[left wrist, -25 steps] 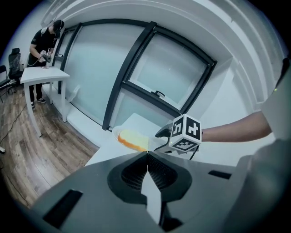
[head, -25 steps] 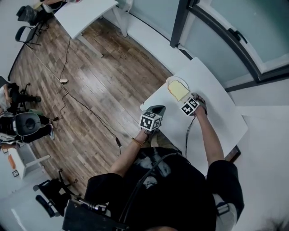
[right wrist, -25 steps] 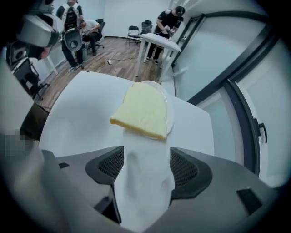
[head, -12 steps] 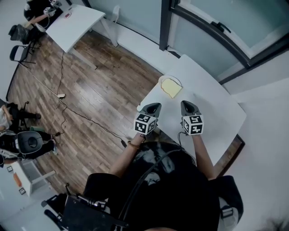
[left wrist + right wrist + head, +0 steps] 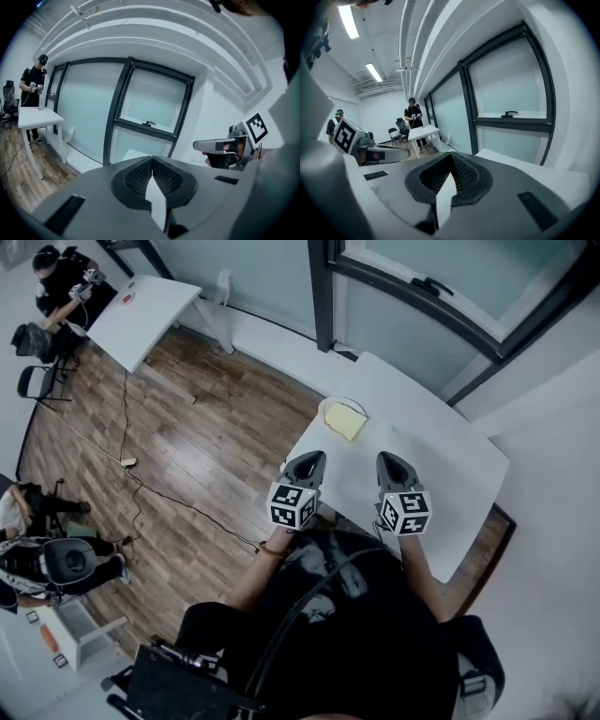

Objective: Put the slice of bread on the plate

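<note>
A pale yellow slice of bread [image 5: 345, 421] lies flat on a small white plate [image 5: 338, 401] at the far left corner of the white table [image 5: 441, 451]. Both grippers hang in the air side by side near the person's body, well short of the plate. My left gripper [image 5: 311, 457] [image 5: 152, 158] is shut, its ribbed pads meeting with nothing between them. My right gripper [image 5: 388, 459] [image 5: 451, 155] is also shut and empty. Each gripper view looks out level at the window wall, and the plate is hidden in both.
The table's near edge sits under the grippers. A second white table [image 5: 141, 306] stands far left with a person [image 5: 56, 277] beside it. Chairs [image 5: 56, 563] and a cable [image 5: 159, 488] lie on the wooden floor. A glass wall [image 5: 412, 287] runs behind the table.
The right gripper has pulled back from the bread on the plate and risen. The left gripper has risen too. The bread stays on the plate.
</note>
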Tool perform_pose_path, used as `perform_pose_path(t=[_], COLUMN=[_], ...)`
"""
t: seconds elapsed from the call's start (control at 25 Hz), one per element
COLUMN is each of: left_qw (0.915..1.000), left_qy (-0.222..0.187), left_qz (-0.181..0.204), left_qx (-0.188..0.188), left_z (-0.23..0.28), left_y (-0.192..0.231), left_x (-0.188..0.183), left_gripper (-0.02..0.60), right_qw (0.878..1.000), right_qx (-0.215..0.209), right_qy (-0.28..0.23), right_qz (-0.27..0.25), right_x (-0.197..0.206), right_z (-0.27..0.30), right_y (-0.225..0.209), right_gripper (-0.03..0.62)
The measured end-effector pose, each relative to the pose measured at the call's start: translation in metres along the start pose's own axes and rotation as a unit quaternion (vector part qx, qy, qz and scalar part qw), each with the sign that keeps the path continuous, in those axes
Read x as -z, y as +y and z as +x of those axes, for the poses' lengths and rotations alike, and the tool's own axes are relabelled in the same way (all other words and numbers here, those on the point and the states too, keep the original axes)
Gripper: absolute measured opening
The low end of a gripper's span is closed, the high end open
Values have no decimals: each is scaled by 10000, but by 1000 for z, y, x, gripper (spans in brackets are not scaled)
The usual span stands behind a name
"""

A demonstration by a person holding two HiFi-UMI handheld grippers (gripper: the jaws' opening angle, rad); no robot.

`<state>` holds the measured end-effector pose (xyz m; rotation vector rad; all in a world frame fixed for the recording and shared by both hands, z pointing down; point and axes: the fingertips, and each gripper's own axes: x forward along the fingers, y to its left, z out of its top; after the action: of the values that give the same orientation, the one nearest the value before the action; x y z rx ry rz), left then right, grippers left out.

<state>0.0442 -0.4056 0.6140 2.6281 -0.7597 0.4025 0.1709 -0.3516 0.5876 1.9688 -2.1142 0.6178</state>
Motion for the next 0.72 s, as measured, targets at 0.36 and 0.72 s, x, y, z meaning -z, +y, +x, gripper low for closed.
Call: perform_pose_path(t=[0.36, 0.72], left_qw=[9997, 9998], left_qy=[49, 68], left_qz=[93, 119], left_qx=[220, 141], left_z=[4, 2], left_y=[-15, -10], left_x=[-1, -4], left_gripper=[6, 6], right_qw=[9997, 9996], right_qx=[-92, -228], right_qy=[-138, -86], right_qz=[188, 123], right_x=[-7, -9], right_z=[-4, 0], right_y=[-5, 3], right_gripper=[9, 9])
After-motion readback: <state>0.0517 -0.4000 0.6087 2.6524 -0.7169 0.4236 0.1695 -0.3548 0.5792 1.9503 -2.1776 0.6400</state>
